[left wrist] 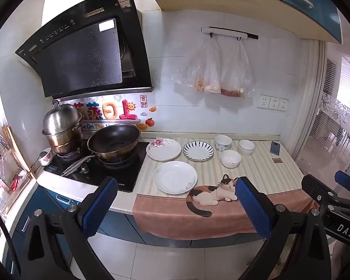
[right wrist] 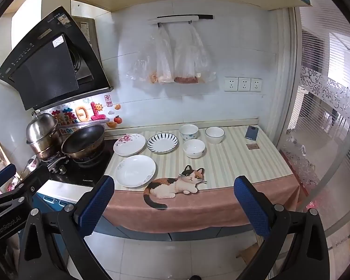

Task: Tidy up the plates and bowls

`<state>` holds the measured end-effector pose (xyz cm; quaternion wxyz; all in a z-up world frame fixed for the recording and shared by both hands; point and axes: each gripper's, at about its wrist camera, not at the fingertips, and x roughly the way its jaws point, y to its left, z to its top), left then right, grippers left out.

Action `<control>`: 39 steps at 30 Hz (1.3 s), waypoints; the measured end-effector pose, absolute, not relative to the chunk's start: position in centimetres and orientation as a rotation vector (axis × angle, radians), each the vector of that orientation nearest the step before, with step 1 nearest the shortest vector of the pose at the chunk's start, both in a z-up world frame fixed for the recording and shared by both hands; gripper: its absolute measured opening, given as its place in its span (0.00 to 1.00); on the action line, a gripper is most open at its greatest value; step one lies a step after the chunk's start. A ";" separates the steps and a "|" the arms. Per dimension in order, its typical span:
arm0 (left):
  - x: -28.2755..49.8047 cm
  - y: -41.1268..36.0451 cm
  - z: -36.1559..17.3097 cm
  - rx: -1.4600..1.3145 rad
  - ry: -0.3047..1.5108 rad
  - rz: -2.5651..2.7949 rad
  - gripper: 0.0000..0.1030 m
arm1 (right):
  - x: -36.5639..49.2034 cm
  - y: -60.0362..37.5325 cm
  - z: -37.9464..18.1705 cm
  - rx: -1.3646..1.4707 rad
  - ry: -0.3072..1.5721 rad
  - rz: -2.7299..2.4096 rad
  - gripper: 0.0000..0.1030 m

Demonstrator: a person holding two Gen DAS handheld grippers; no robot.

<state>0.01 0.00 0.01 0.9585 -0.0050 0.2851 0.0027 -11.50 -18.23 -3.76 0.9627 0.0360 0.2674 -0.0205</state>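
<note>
Three plates lie on the striped counter mat: a white plate point(left wrist: 175, 176) point(right wrist: 135, 170) nearest the front, a pink-flowered plate point(left wrist: 163, 149) point(right wrist: 129, 144) behind it, and a blue-rayed plate point(left wrist: 198, 150) point(right wrist: 162, 142) to its right. Three bowls stand further right: a patterned bowl point(left wrist: 223, 142) point(right wrist: 188, 132), a plain white bowl point(left wrist: 246, 147) point(right wrist: 214, 134), and a white bowl point(left wrist: 231, 158) point(right wrist: 194, 148) in front of them. My left gripper point(left wrist: 177, 206) and right gripper point(right wrist: 175, 204) hang open in front of the counter edge, both empty.
A wok point(left wrist: 114, 141) and steel steamer pot point(left wrist: 61, 126) sit on the stove at left under a black hood point(left wrist: 81, 53). A phone point(left wrist: 274, 147) and a small card point(left wrist: 277, 160) lie at the counter's right end. Plastic bags point(left wrist: 212, 70) hang on the wall. Glass partition at right.
</note>
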 end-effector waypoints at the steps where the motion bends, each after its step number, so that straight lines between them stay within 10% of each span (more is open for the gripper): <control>1: 0.0 0.0 0.0 -0.011 0.577 0.006 1.00 | -11.5 -18.2 -3.8 0.073 0.541 -0.042 1.00; 39: -1.3 -0.2 1.0 0.004 0.552 0.011 1.00 | -13.0 -18.7 -2.8 0.099 0.520 -0.026 1.00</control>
